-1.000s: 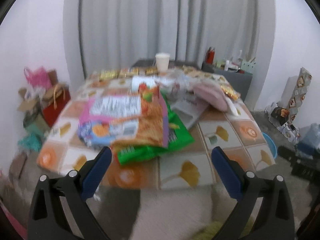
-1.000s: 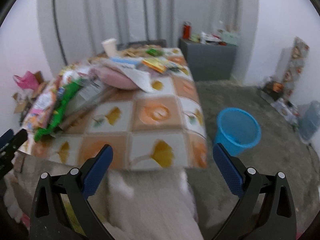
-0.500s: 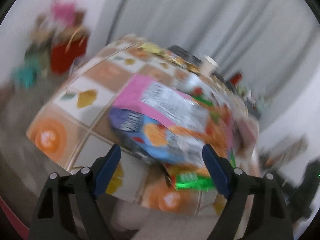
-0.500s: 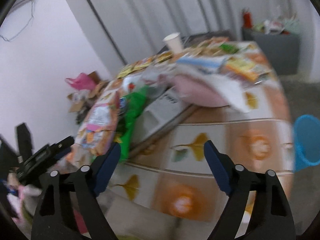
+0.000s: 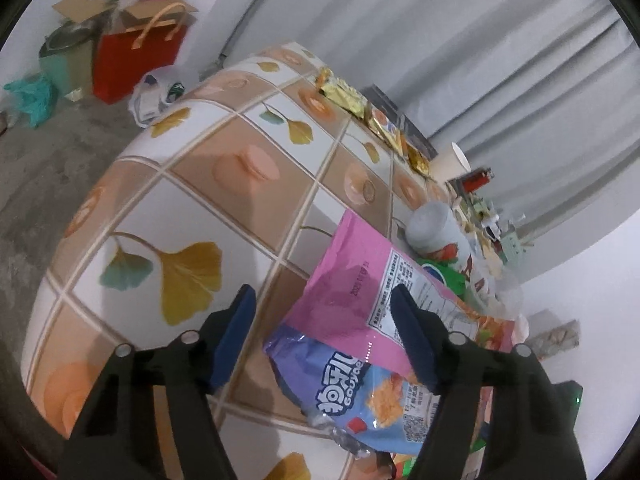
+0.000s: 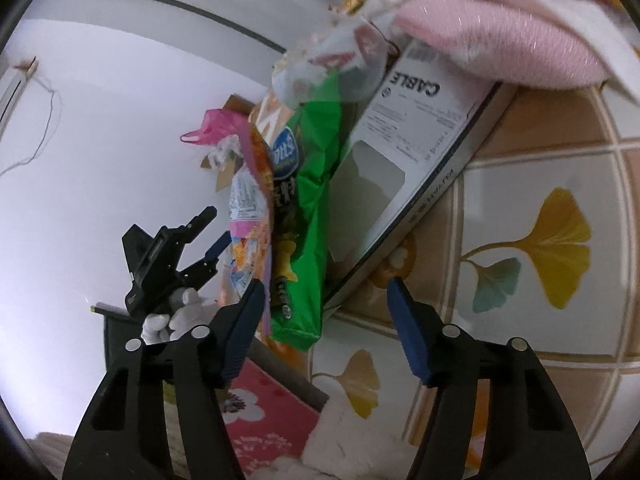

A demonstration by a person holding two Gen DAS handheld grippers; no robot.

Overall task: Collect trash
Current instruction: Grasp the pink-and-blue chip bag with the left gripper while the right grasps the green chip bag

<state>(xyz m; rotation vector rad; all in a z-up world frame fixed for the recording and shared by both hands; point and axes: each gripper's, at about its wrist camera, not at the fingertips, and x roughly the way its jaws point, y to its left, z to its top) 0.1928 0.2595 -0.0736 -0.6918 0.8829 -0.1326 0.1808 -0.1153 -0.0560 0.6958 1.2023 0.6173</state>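
Note:
A pile of snack bags lies on the tile-patterned table (image 5: 192, 200). A pink bag (image 5: 360, 280) rests on a blue bag (image 5: 360, 392). My left gripper (image 5: 325, 322) hovers just over them, jaws closing, with the bags' near corners between the pads but not pressed. In the right wrist view, a green bag (image 6: 316, 200) leans against a white box marked CABLE (image 6: 400, 140). My right gripper (image 6: 326, 314) is closing around the green bag's lower end without pinching it. The left gripper (image 6: 214, 236), held by a white-gloved hand (image 6: 168, 320), shows beyond the pile.
A pink cushion (image 6: 500, 40) lies on the box. A paper cup (image 5: 452, 164), gold packets (image 5: 348, 96) and a white tub (image 5: 432, 224) stand farther along the table. On the floor are a red gift bag (image 5: 136, 56) and cardboard boxes; a pink floral box (image 6: 264, 408) sits below the table edge.
Both grippers have come in close to the bag pile from farther back, rolling as they went. Their jaws have narrowed. The blue bin has left the right wrist view.

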